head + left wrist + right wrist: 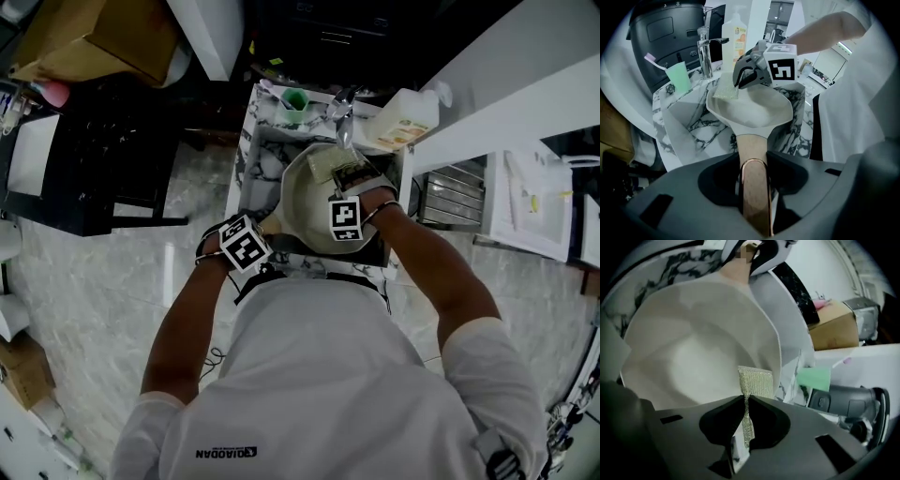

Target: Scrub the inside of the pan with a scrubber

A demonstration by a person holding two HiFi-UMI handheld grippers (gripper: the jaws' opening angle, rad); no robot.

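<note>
Head view, upper centre: pale pan (305,202) in marble sink (258,141), near rim hidden under left gripper (262,239); right gripper (345,178) at far rim.
Left gripper view, bottom centre: jaws clamped on wooden handle (752,154).
Right gripper view, lower centre: jaws pinched narrow on scrubber (755,380) against pan wall, lower end tucked out of sight.

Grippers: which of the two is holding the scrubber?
The right gripper, its jaws shut on the scrubber inside the pan; the left gripper clamps the pan handle instead.
</note>
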